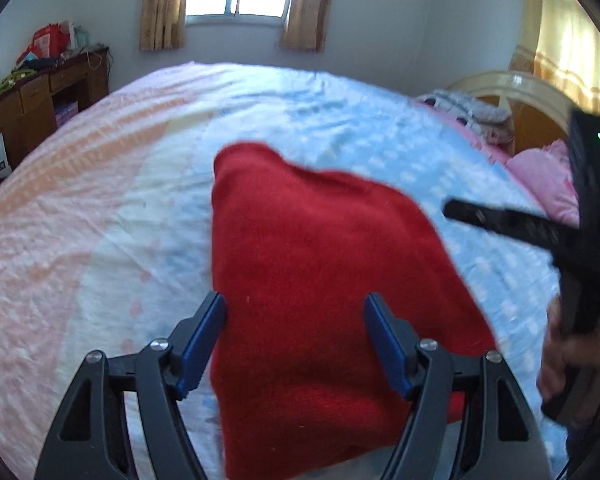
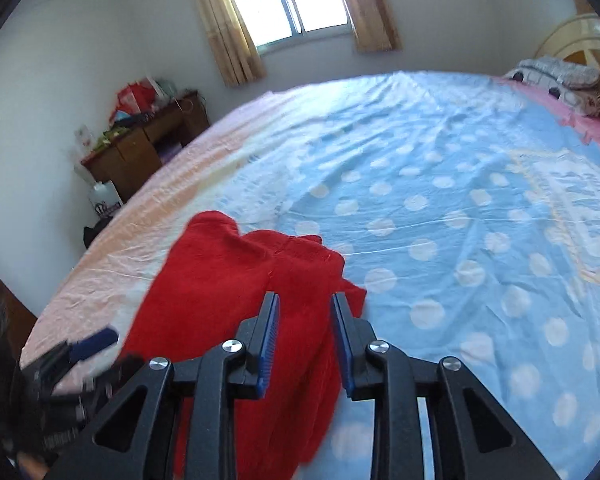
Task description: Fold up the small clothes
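Observation:
A red knitted garment [image 1: 320, 272] lies on the bed, folded into a rough block. It also shows in the right wrist view [image 2: 236, 280]. My left gripper [image 1: 296, 304] is open, its blue pads wide apart over the near part of the garment. My right gripper [image 2: 305, 302] is open with a narrower gap, and red cloth lies between and under its blue pads without being pinched. The right gripper's black body shows at the right of the left wrist view [image 1: 572, 236]. The left gripper shows blurred at the lower left of the right wrist view [image 2: 88, 344].
The bed sheet [image 2: 440, 208] is blue with white dots, with a pink and orange band on the left. A wooden desk [image 1: 40, 96] with clutter stands by the far wall. Pillows and a folded blanket [image 1: 472, 114] lie by the headboard at the right.

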A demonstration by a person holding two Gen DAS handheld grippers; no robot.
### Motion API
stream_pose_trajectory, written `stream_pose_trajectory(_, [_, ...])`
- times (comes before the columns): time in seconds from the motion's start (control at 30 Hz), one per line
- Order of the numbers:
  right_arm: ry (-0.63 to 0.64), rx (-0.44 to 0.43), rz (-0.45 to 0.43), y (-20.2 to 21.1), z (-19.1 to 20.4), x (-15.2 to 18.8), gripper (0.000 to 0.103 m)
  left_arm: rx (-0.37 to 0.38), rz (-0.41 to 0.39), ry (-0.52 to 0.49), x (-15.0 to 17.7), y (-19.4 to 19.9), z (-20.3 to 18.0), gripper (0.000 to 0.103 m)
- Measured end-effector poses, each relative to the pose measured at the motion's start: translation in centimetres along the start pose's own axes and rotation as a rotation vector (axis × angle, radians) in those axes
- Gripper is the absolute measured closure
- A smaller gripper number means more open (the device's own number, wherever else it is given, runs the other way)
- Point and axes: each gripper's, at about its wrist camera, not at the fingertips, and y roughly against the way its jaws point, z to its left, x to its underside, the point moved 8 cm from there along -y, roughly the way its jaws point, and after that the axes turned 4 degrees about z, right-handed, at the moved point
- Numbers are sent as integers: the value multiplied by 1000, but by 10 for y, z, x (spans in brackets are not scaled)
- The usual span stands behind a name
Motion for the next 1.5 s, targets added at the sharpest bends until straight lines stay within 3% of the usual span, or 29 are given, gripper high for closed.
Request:
stream_pose_trajectory(0.1, [17, -77, 139, -53, 10, 7, 78, 47, 8, 60, 14, -10, 20, 21])
stream_pose_trajectory(0.23, [57, -17, 70, -74, 28, -6, 78, 61, -6, 101, 15, -12, 41, 7])
stream_pose_trajectory(0.33, [86, -3, 47, -80, 30, -11, 78, 87, -3, 118, 16, -15, 45, 4])
stream_pose_trajectory(0.47, [2, -39, 63, -65, 18, -14, 79, 89, -10, 102, 18, -9, 44, 4])
stream_pose_trajectory(0.57, [-48, -102, -36, -18, 19, -8, 79, 110, -36, 100, 23, 1, 49, 5])
stream_pose_trajectory(0.73, [14, -163, -33, 35, 37, 47, 79, 123, -53, 152, 32, 12, 63, 5])
stream_pose_trajectory(0.83, [16, -186, 18, 33, 42, 87, 79, 109, -40, 170, 35, 11, 64, 5])
stream_pose_trajectory(0.9, [58, -134, 50, 20, 41, 115, 79, 91, -25, 163, 38, 12, 61, 5])
stream_pose_trajectory(1.0, [41, -129, 21, 26, 37, 126, 79, 87, -7, 156, 40, 19, 60, 5])
stream_pose_trajectory(1.2, [-58, -177, 37, 38, 21, 127, 79, 80, -55, 178, 17, 41, 74, 6])
stream_pose_trajectory(1.3, [-139, -210, -25, 54, 12, 108, 68, 51, -88, 164, -6, 43, 74, 7])
stream_pose_trajectory(1.37, [-173, -220, -83, 62, 5, 90, 42, 29, -78, 112, -19, 36, 65, 8])
stream_pose_trajectory(1.4, [-183, -210, -102, 64, 1, 82, 37, 12, -77, 71, -29, 31, 57, 9])
stream_pose_trajectory(1.5, [-208, -166, -134, 59, -9, 58, 34, 4, -74, 40, -45, 14, 48, 11])
